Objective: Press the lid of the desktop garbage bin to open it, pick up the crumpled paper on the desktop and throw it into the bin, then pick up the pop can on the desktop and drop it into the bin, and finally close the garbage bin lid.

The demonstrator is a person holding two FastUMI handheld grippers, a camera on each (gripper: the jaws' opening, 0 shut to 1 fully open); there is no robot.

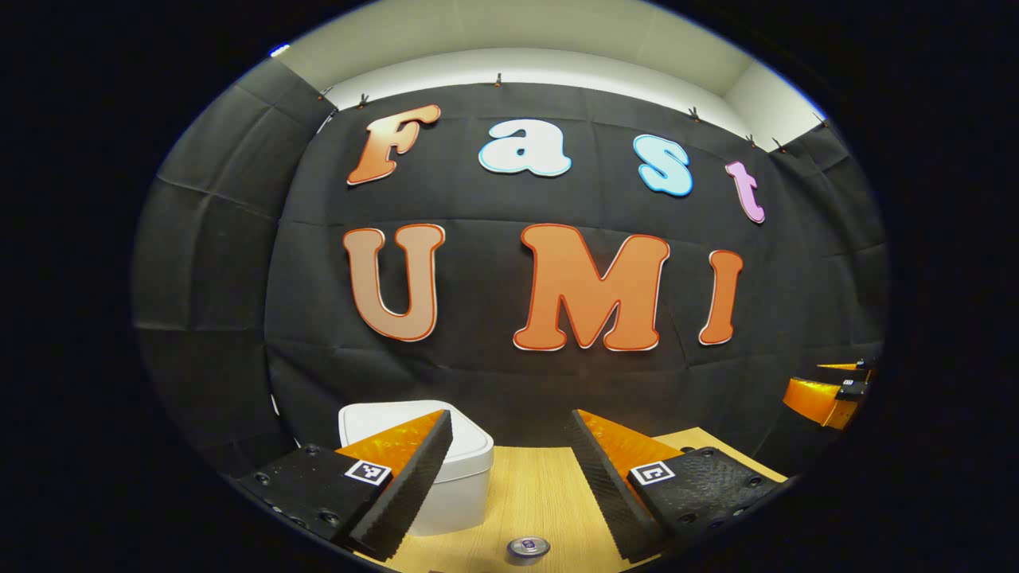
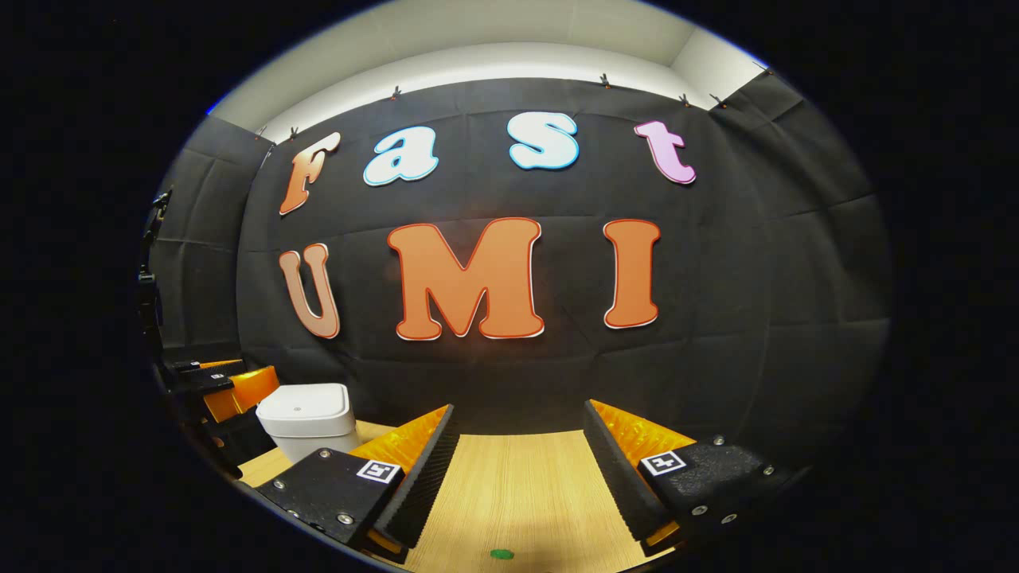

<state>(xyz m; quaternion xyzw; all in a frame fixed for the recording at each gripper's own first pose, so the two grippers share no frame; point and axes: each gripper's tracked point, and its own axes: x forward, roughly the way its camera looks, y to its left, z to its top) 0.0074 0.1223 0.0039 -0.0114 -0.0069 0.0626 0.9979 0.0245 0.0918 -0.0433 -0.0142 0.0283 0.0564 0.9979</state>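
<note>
A white desktop garbage bin (image 1: 458,485) stands with its lid down on the wooden desk (image 1: 533,493), partly behind my left gripper's left finger. The silver top of a pop can (image 1: 528,547) shows at the bottom edge, between the fingers. My left gripper (image 1: 513,426) is open and holds nothing. In the right gripper view the bin (image 2: 306,422) sits at the far left of the desk (image 2: 517,485), lid shut. My right gripper (image 2: 521,418) is open and empty. The other gripper (image 2: 227,382) hangs to the left of the bin.
The black cloth wall closes the desk off right behind the bin. A small green spot (image 2: 501,554) lies on the desk near the front edge. The other gripper (image 1: 832,394) shows at the far right in the left gripper view.
</note>
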